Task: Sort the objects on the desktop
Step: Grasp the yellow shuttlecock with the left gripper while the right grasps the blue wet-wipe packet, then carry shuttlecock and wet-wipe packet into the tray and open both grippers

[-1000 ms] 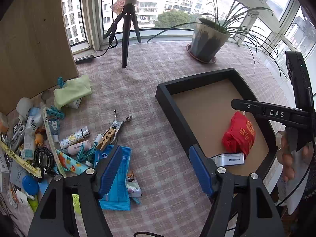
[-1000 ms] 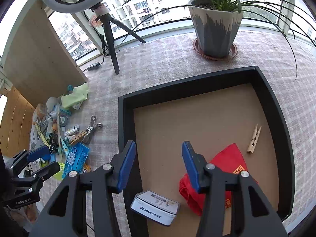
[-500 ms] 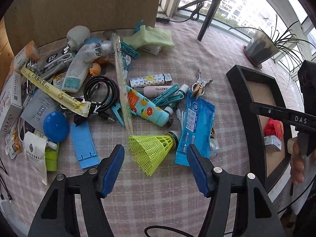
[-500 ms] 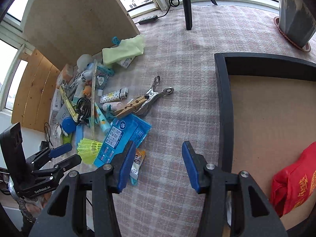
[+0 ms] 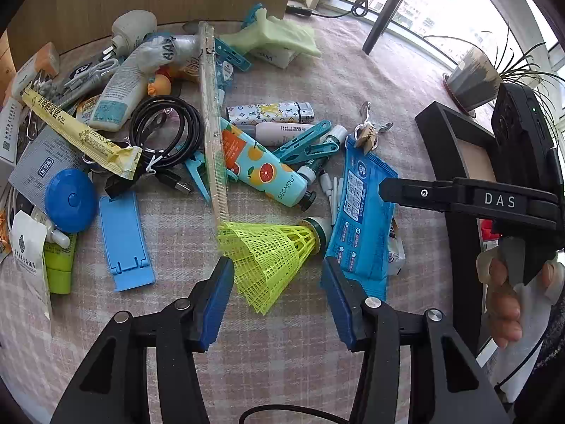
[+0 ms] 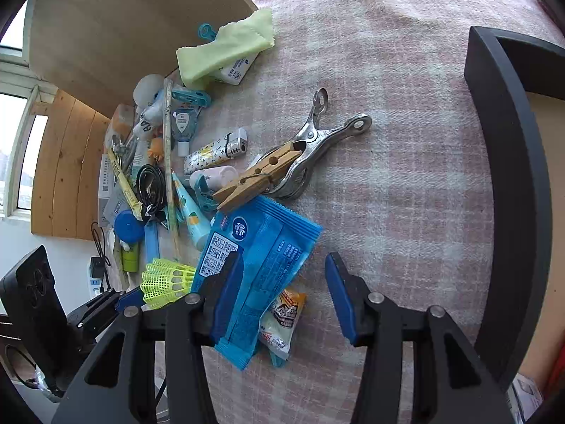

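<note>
Down over the checked cloth, the left gripper (image 5: pixel 277 291) is closing, its blue pads either side of the wide skirt of the yellow shuttlecock (image 5: pixel 272 256) but not yet pressing it. Just right of that lies the blue wipes packet (image 6: pixel 261 265), and above it the right gripper (image 6: pixel 282 295) hovers with jaws apart and narrowing slightly, nothing held between them. Further out sit the wooden clothespin (image 6: pixel 257 180), the metal clamp (image 6: pixel 317 148) and the black tray (image 6: pixel 508 183).

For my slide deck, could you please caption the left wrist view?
Left gripper, fingers closing, straddles a yellow shuttlecock beside a blue packet on the cluttered checked tablecloth.
</note>
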{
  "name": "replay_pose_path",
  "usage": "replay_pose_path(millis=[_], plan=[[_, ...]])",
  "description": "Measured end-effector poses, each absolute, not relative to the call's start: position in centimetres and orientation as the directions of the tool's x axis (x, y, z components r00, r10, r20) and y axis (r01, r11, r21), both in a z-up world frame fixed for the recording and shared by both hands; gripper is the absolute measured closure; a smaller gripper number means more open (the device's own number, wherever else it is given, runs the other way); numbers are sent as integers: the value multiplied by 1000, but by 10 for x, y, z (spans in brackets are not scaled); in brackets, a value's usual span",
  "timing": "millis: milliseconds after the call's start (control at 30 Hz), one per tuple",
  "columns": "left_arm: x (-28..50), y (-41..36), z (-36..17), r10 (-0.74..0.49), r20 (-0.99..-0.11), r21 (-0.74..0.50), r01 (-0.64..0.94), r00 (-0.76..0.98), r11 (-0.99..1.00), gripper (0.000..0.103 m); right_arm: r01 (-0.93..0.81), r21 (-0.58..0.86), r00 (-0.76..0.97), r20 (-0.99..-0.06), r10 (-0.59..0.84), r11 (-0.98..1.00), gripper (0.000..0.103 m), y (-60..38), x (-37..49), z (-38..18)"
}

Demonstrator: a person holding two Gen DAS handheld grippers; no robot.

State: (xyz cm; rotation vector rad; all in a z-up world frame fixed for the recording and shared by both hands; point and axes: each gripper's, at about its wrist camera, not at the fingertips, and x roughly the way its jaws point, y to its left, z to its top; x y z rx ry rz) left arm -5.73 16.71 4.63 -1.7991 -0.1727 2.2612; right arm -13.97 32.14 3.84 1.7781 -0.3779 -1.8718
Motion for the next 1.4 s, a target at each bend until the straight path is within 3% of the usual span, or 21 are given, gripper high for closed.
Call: replay_pose_path(millis=[133, 367, 600, 1000, 1400], plan=[[-61, 164, 40, 274, -941, -258, -102, -197, -961, 75, 172, 567, 15, -819, -573, -806, 73, 314, -140, 36], [-60, 169, 44, 294, -932, -273, -121, -212, -954, 89, 176, 594, -23, -794, -607, -785, 95, 317, -137, 54], [-55, 171, 54, 300, -926, -275, -137, -229, -952, 102, 216, 585, -53, -792, -608, -781, 98, 319, -128, 75], [-54, 177, 84, 318, -907, -284, -158, -276, -946, 102, 206, 534, -204, -797, -569, -820, 100, 385, -133, 131], [-62, 289, 119, 386, -885, -274, -381, -259, -883, 102, 24, 448, -409, -811, -418, -894, 100, 519, -136, 171]])
